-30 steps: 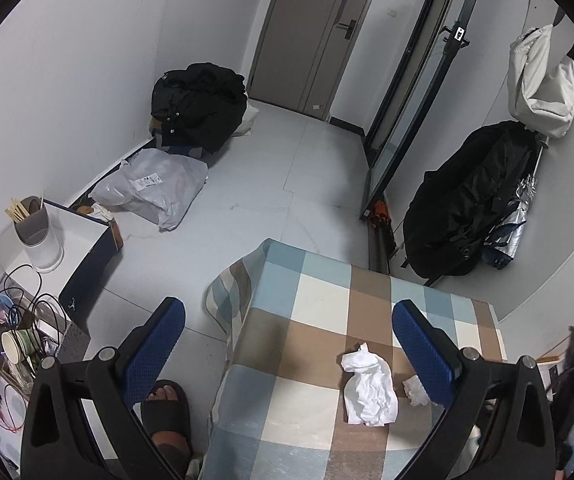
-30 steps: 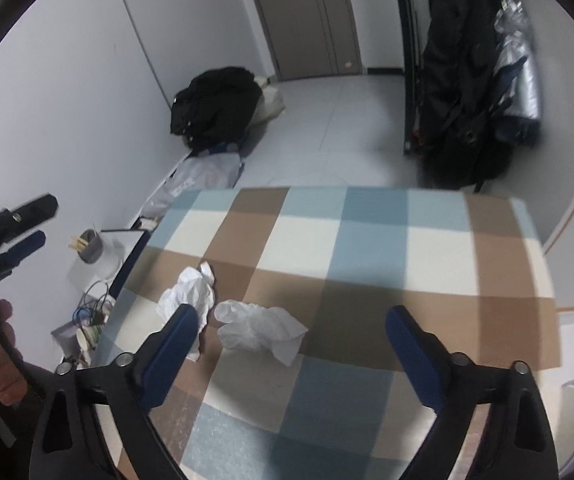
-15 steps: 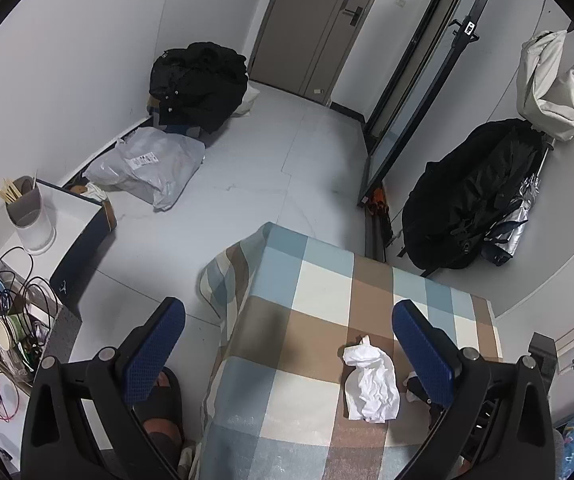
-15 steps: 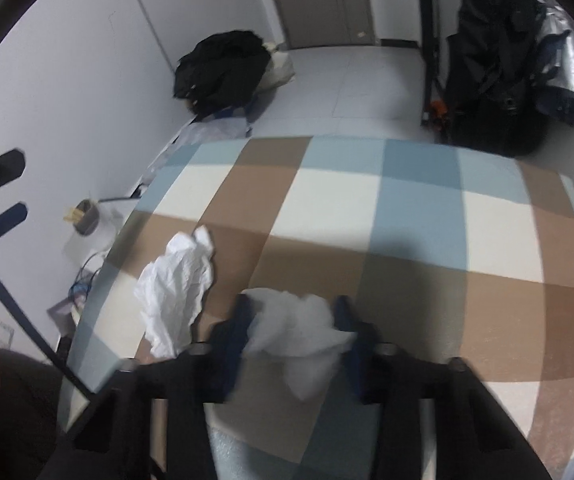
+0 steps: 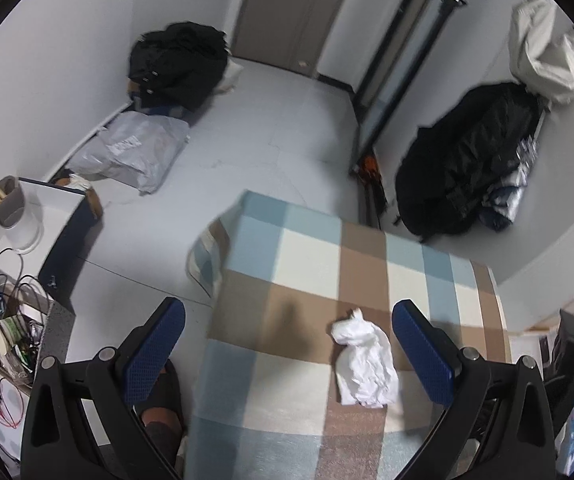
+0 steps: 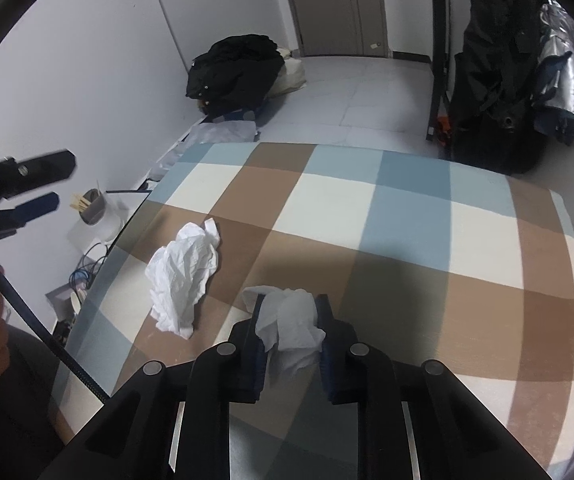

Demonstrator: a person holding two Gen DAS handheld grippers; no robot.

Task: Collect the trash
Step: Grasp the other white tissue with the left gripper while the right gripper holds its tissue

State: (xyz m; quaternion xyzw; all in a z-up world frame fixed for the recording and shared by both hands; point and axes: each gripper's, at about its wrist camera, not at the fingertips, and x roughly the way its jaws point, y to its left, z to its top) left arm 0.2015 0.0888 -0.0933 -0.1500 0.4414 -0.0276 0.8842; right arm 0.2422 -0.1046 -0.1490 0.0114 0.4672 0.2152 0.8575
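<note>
White tissue point(image 6: 291, 320) now apparently pinched.

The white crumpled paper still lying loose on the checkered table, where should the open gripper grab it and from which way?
Probably come from above onto the loose crumpled paper and pinch across its puffy middle. It lies flat and long on the tablecloth, so its narrow width fits between the left gripper pads. The right gripper is closing on the other wad.
</note>
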